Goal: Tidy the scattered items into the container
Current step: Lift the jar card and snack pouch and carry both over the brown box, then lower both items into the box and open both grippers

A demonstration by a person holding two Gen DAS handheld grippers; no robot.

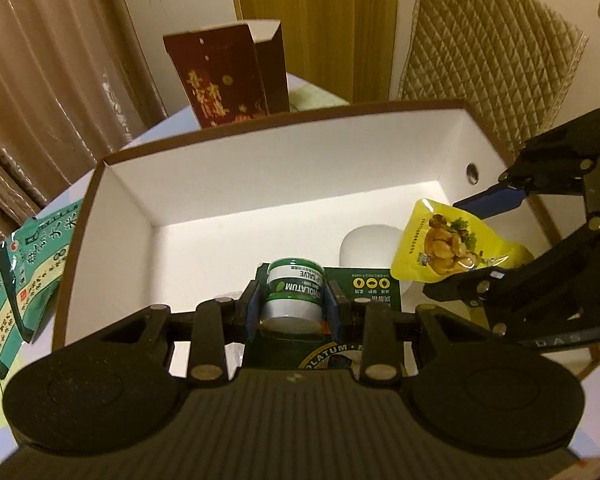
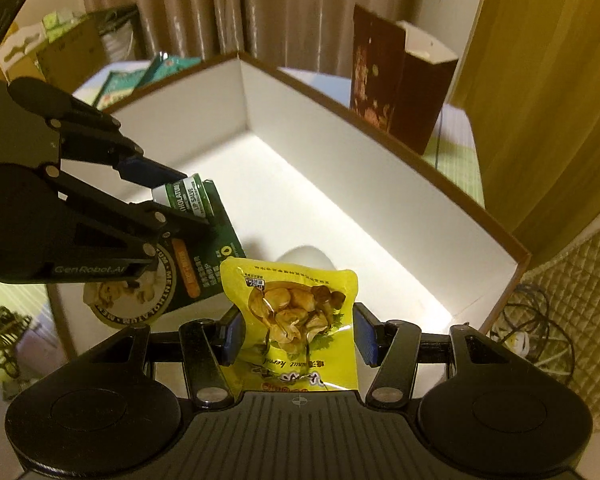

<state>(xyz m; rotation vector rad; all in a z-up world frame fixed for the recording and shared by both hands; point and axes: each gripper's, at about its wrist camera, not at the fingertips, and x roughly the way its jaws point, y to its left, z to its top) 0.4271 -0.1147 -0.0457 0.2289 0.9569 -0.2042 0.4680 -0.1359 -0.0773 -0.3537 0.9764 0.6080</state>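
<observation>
A large white-lined cardboard box (image 1: 260, 168) with a brown rim is the container; it also shows in the right wrist view (image 2: 340, 168). My left gripper (image 1: 293, 304) is shut on a green Mentholatum lip salve package (image 1: 296, 292), held over the box's near side; it also shows in the right wrist view (image 2: 188, 200). My right gripper (image 2: 298, 332) holds a yellow snack pouch (image 2: 300, 312) between its pads, above the box's right part; the pouch also shows in the left wrist view (image 1: 444, 248). A white rounded object (image 1: 368, 248) lies on the box floor.
Green-and-white packets (image 1: 28, 272) lie on the table left of the box. A dark red carton (image 1: 228, 76) stands behind the box. A quilted cushion (image 1: 488, 52) leans at the right. Cables (image 2: 532, 328) lie beside the box.
</observation>
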